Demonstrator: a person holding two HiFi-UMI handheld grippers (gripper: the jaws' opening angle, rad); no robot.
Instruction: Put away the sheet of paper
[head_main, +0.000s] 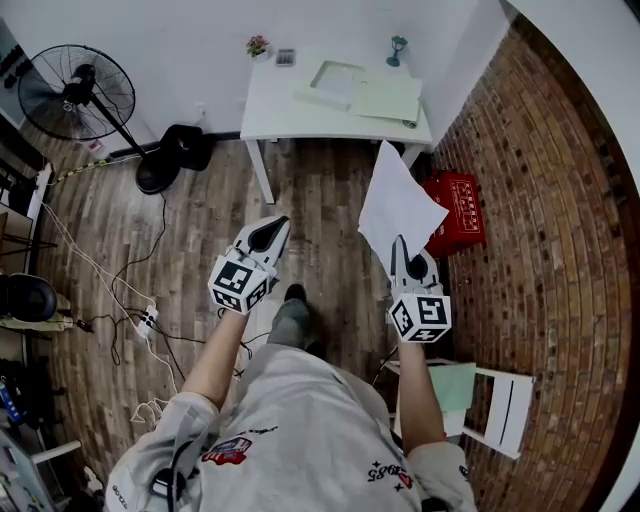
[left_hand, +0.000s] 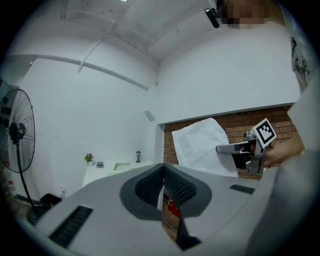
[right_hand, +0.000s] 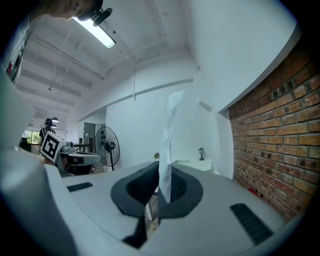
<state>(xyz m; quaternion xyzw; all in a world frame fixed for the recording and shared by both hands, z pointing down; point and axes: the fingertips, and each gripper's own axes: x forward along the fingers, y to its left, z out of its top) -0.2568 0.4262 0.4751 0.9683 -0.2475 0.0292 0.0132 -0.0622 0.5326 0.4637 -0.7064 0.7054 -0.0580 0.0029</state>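
Over the wooden floor (head_main: 320, 190), short of the white counter (head_main: 290, 115), I have both tongs held level and side by side. My right tongs (head_main: 399, 243) are pinched on the bottom edge of the sheet of paper (head_main: 398, 205). In the right gripper view I see the sheet edge-on, standing up from between the closed pads and curling a little at the top. From the head view the paper rises beyond the tong tips, resting on nothing, and its top corner lines up with the counter's near edge, toward the right corner.

My left tongs (head_main: 268, 232) are closed with nothing between them; their pads meet at the tip in the left gripper view. They sit apart from the right pair and clear of the paper.

On the counter, toward its right side, lie pale green sheets (head_main: 388, 98) with a shallow tray (head_main: 335, 78) just left of them. A small potted plant (head_main: 258, 45) stands at the far left corner and a little lamp (head_main: 398, 48) at the far edge on the right. A red crate (head_main: 458, 212) sits on the floor by the brick wall (head_main: 540, 200), right of the paper. A standing fan (head_main: 78, 92) is off to the counter's left.
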